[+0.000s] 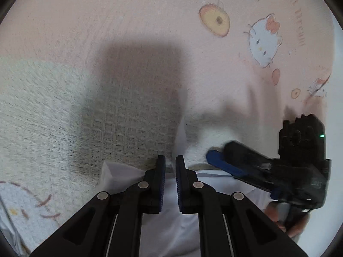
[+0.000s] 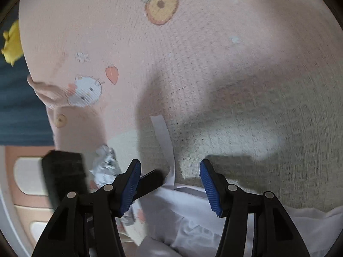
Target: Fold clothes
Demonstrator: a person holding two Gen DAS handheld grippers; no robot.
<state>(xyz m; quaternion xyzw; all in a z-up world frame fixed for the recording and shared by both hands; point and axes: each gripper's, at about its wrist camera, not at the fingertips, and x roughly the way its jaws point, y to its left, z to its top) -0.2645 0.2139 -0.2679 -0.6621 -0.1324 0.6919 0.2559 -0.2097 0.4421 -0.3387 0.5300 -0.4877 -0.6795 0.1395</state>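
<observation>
A white garment [image 1: 171, 224] lies under my left gripper [image 1: 170, 165], whose blue-padded jaws stand almost together on the garment's edge. The cloth rests on a cream waffle patch [image 1: 128, 128] of a pink cartoon-cat blanket [image 1: 150, 21]. My right gripper [image 1: 216, 153] shows blurred at the right of the left wrist view, just over the same edge. In the right wrist view my right gripper [image 2: 170, 185] is open above the white garment [image 2: 188, 209], with nothing between its pads. A white strip [image 2: 163, 141] runs up from the garment. The left gripper [image 2: 157, 176] pokes in beside the right one's left finger.
The pink blanket [image 2: 193, 53] ends at the left, where a dark blue surface [image 2: 19, 111] and a yellow object [image 2: 12, 42] show. An orange and cream patterned mat [image 2: 25, 182] lies lower left. A hand [image 1: 295, 224] holds the right gripper's handle.
</observation>
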